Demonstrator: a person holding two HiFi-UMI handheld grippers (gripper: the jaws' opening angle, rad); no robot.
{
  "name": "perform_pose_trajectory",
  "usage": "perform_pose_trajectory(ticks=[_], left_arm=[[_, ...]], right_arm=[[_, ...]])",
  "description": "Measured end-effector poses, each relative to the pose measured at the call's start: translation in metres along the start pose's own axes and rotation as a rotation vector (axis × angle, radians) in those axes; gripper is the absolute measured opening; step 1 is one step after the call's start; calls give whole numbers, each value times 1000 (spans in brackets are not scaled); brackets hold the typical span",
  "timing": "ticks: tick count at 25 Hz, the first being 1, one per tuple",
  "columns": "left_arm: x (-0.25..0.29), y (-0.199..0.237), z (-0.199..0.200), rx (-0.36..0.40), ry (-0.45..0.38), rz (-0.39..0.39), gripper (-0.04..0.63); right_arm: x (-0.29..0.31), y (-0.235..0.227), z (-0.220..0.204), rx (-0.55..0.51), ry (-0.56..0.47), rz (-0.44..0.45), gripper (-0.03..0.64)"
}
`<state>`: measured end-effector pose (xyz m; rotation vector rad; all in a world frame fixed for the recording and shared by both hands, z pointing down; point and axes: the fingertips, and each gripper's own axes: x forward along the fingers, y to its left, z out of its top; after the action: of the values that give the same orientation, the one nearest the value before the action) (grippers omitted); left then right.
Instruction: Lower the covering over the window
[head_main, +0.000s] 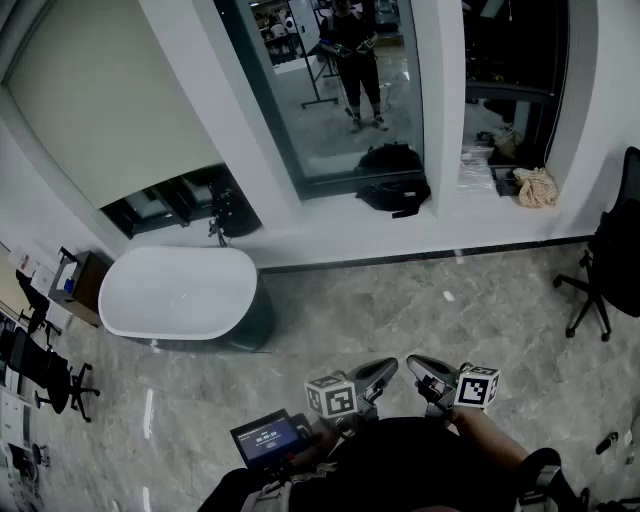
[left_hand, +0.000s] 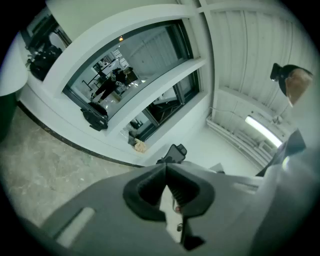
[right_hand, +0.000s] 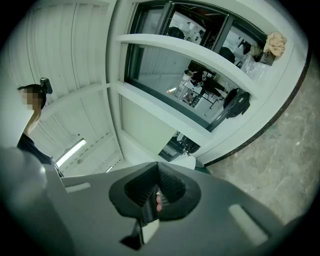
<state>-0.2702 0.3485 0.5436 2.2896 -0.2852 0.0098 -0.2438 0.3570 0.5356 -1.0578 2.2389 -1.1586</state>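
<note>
The left claw (head_main: 388, 368) and right claw (head_main: 414, 363) are closed, empty, well apart from the blind (head_main: 100, 90), apparently mostly down.

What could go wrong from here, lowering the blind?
1. The table stands in front of the part-lowered blind; reaching over it could be awkward.
2. The bag on the middle sill might snag a covering coming down there.
3. The left gripper and right gripper are shut and far from the blind; no pull cord shows, so the grab point is unclear.
</note>
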Motion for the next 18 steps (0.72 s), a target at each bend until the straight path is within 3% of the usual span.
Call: perform_pose_trajectory(ticks=[18], left_arm=[[6,0,-6,-11,-4,17,3]], right_arm=[[-11,-5,3,-18,5,-3,5]])
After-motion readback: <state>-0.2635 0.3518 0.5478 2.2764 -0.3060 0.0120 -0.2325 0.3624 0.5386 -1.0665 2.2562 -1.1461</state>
